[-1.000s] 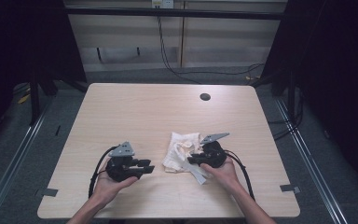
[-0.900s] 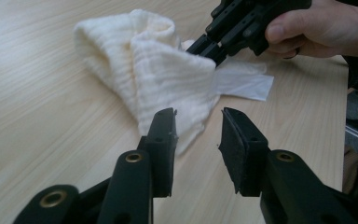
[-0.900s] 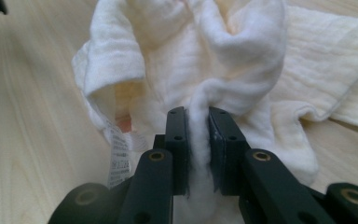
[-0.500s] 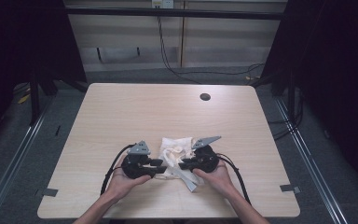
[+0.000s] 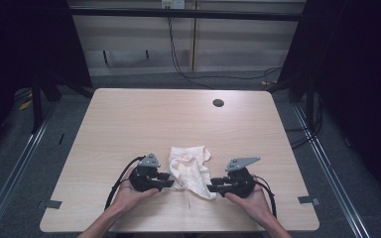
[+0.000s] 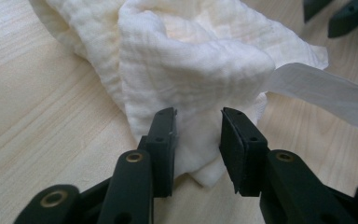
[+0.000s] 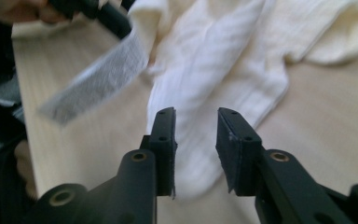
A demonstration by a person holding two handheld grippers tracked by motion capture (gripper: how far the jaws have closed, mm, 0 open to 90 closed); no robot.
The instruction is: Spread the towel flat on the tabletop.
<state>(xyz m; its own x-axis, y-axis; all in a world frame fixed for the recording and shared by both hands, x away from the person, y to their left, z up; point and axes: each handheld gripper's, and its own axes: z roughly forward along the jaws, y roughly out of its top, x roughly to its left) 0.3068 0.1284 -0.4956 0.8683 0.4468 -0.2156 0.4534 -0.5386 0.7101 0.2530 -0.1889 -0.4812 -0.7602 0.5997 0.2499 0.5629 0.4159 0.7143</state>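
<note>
A crumpled white cloth (image 5: 190, 167) lies on the wooden table (image 5: 129, 124) near its front edge, between my two grippers. My left gripper (image 5: 170, 180) points right at the cloth's left side. In the left gripper view its jaws stand apart with a fold of the cloth (image 6: 196, 79) lying loosely between them, not pinched. My right gripper (image 5: 212, 188) points left at the cloth's lower right corner. Its jaws have just been opening and stand apart over the cloth (image 7: 223, 60), gripping nothing. A white strap (image 6: 326, 93) trails from the cloth, blurred in the right gripper view (image 7: 93, 79).
A dark round hole (image 5: 218, 103) sits in the table top near the far edge. Bare wood spreads left, right and behind the cloth. Cables (image 5: 178, 54) hang behind the table, with dark floor on either side.
The left gripper has come in from the left up to the cloth. The right gripper has opened and drawn back to the right and nearer the front edge. The cloth has shifted slightly nearer.
</note>
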